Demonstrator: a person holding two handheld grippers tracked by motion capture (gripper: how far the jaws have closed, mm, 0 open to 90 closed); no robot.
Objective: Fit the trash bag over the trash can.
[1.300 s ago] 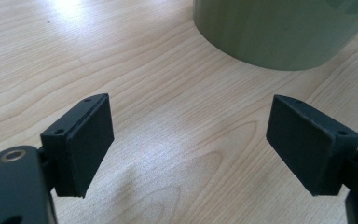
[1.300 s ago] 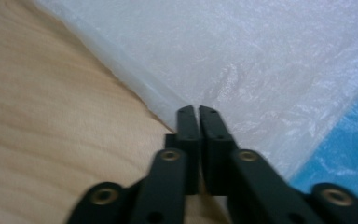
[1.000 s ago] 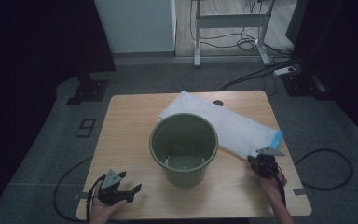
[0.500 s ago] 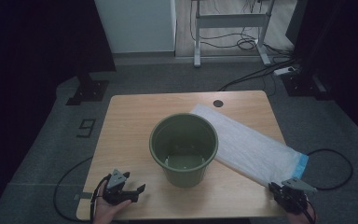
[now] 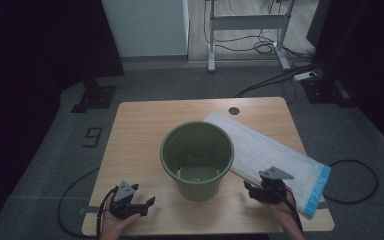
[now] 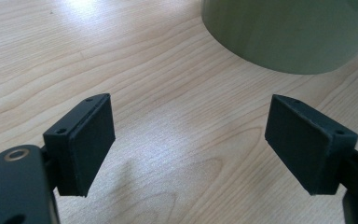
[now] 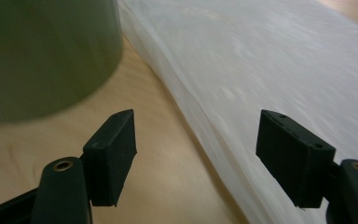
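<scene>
A green bucket [image 5: 200,190] stands upright and empty at the middle of the wooden table [image 5: 140,130]. A flat white plastic bag [image 5: 270,150] with a blue end [image 5: 317,192] lies to its right, reaching past the table's right edge. My right gripper [image 5: 250,191] hovers at the bag's near edge, between bag and bucket. Its jaws have just been opening and stand open, pads clear of the bag [image 7: 261,60], which runs beneath my right gripper [image 7: 196,154] beside the bucket [image 7: 46,51]. My left gripper [image 5: 147,206] rests open at the near left; seen close, the left gripper [image 6: 189,140] faces the bucket [image 6: 289,32].
A small round hole [image 5: 234,110] sits near the table's far edge. Cables [image 5: 352,180] trail over the grey floor on both sides. A desk frame [image 5: 247,25] and a power strip [image 5: 307,76] stand beyond the table.
The right gripper dragged the bag toward the near right corner, let it go, opened, and moved left toward the bucket. The left gripper stayed put.
</scene>
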